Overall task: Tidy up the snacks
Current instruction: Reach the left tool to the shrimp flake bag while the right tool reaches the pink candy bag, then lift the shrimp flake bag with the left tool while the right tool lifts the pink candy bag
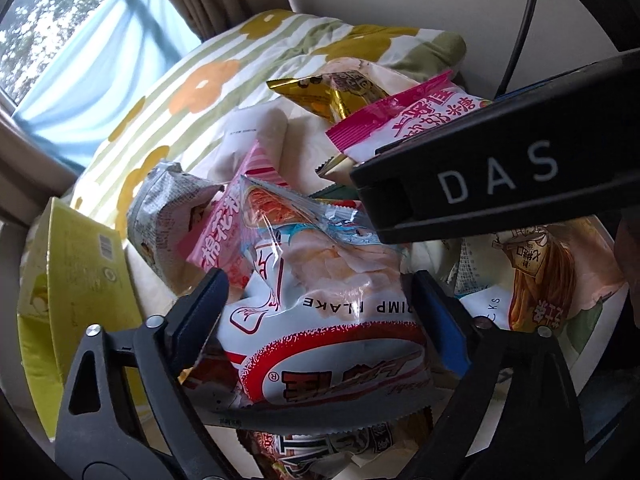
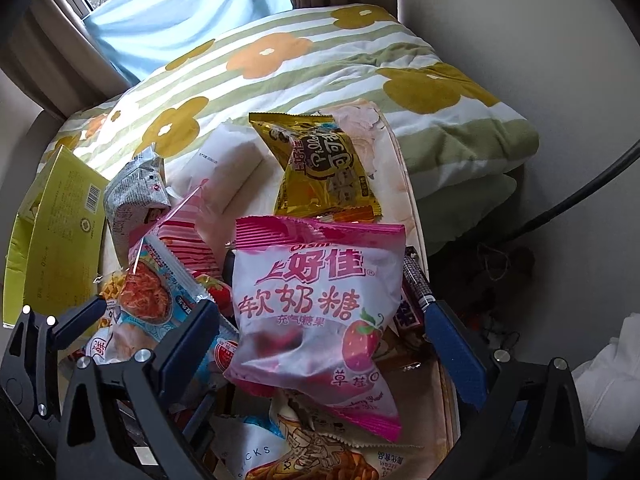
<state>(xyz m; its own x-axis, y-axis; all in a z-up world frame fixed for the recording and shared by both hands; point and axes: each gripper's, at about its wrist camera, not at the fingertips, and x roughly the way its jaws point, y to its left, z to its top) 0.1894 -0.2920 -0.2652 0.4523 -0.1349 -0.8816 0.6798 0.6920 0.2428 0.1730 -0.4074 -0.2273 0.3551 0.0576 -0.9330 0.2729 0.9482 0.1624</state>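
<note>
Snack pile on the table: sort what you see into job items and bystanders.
Job items:
- shrimp flake bag, between the open left gripper
- pink strawberry candy bag, between the open right gripper
- gold cookie packet
- yellow-green box

Bystanders:
- flowered quilt
- curtain
- black cable

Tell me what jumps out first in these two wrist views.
A heap of snack packets fills both views. The left gripper straddles a white shrimp flake bag, jaws open; the right gripper straddles a pink strawberry candy bag, jaws open. Behind lies a floral striped quilt, with a yellow-green box at left.
</note>
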